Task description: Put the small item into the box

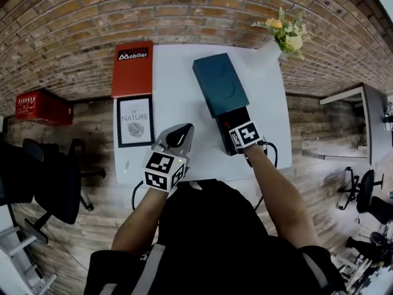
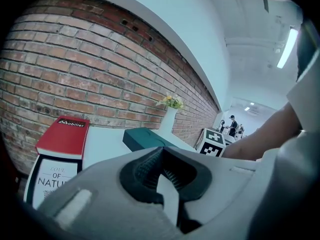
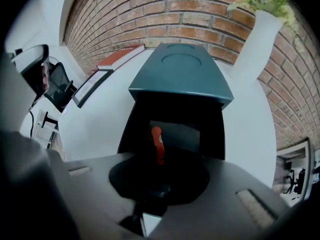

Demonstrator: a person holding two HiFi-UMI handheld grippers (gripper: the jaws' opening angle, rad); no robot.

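Observation:
A black box (image 1: 222, 134) lies on the white table (image 1: 178, 91), its teal lid (image 1: 220, 83) slid back so the near end is uncovered. My right gripper (image 1: 239, 125) is at that uncovered end. In the right gripper view a small red item (image 3: 157, 143) stands upright between the jaws of the right gripper (image 3: 159, 166), over the dark inside of the box (image 3: 134, 124), with the lid (image 3: 182, 71) just beyond. My left gripper (image 1: 180, 134) rests near the table's front edge, left of the box. Its jaws are shut with nothing between them, as the left gripper (image 2: 160, 169) shows in its own view.
A red book (image 1: 132, 69) and a framed "Of Nature" print (image 1: 135, 120) lie at the table's left side. A white vase of flowers (image 1: 279, 39) stands at the back right corner. Dark chairs (image 1: 55, 177) stand on the floor to the left.

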